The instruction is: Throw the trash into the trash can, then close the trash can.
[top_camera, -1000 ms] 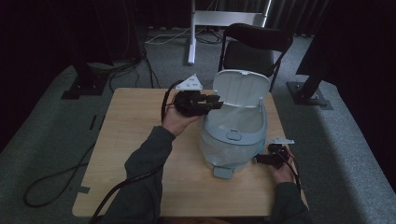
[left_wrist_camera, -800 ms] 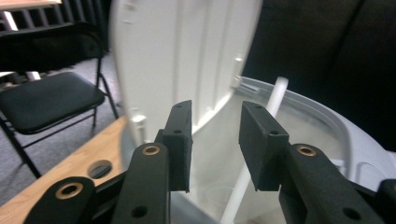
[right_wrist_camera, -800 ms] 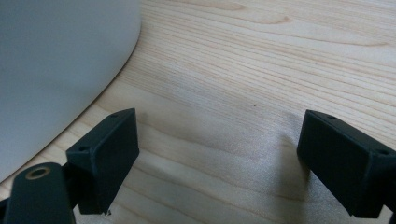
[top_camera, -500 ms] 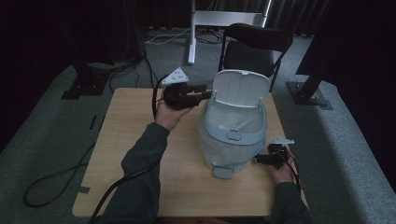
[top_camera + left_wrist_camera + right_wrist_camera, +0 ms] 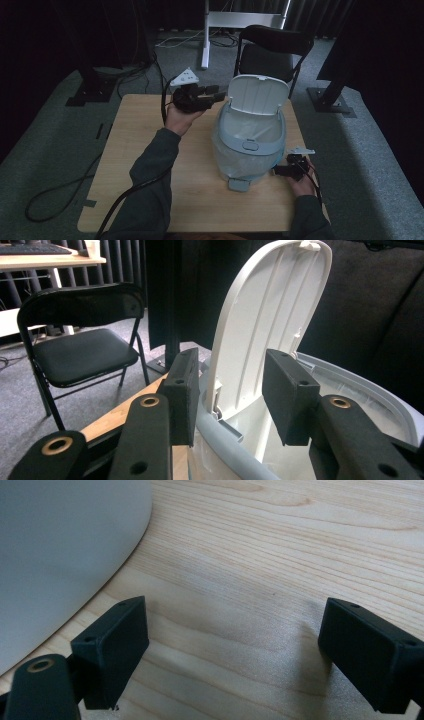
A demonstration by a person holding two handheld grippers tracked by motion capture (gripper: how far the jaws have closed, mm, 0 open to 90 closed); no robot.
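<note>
bin lid (image 5: pixel 258 94) upright; left tool (image 5: pixel 216 94) just opening, beside it.

Pale blue bin (image 5: pixel 248 145); white lid (image 5: pixel 257 95)

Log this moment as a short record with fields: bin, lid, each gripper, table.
bin: pale blue bin with a clear liner, standing on the table
lid: white lid raised upright
left gripper: left gripper beside the lid, jaws just opening, open, holding nothing
right gripper: right gripper low over the table by the bin's base, open
table: wooden table
</note>
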